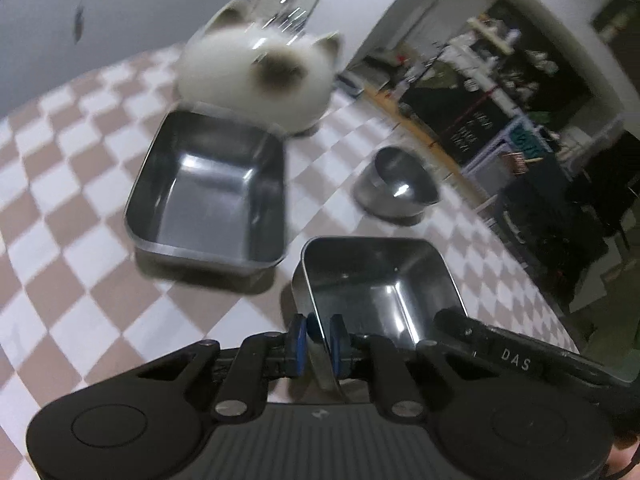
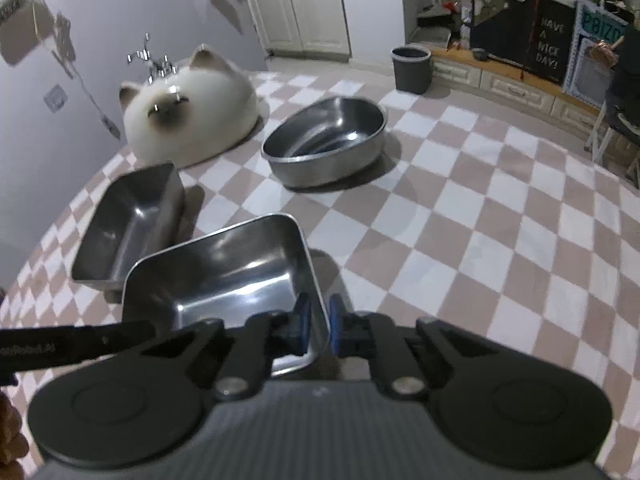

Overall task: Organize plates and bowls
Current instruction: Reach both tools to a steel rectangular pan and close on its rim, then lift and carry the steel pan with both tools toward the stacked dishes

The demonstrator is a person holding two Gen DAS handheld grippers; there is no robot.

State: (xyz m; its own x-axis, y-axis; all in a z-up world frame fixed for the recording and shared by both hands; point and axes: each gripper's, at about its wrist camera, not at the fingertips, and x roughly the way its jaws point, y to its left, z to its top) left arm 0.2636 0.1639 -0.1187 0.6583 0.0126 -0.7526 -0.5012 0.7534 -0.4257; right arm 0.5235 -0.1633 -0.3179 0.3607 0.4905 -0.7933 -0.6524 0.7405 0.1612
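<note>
My left gripper [image 1: 319, 344] is shut on the near rim of a small square steel tray [image 1: 380, 284], held just above the checkered table. My right gripper [image 2: 318, 330] is shut on the right rim of the same tray [image 2: 224, 276]; the left gripper's finger shows at the left edge of the right wrist view. A second, larger square steel tray [image 1: 212, 196] rests on the table beyond, also in the right wrist view [image 2: 128, 220]. A round steel bowl [image 1: 396, 188] sits further off, also in the right wrist view [image 2: 326, 144].
A white cat-shaped ceramic dish [image 2: 188, 116] lies upside down at the back by the wall, also in the left wrist view [image 1: 260, 76]. The checkered tablecloth [image 2: 500, 240] covers the table. A dark bin [image 2: 412, 68] and cabinets stand beyond the table.
</note>
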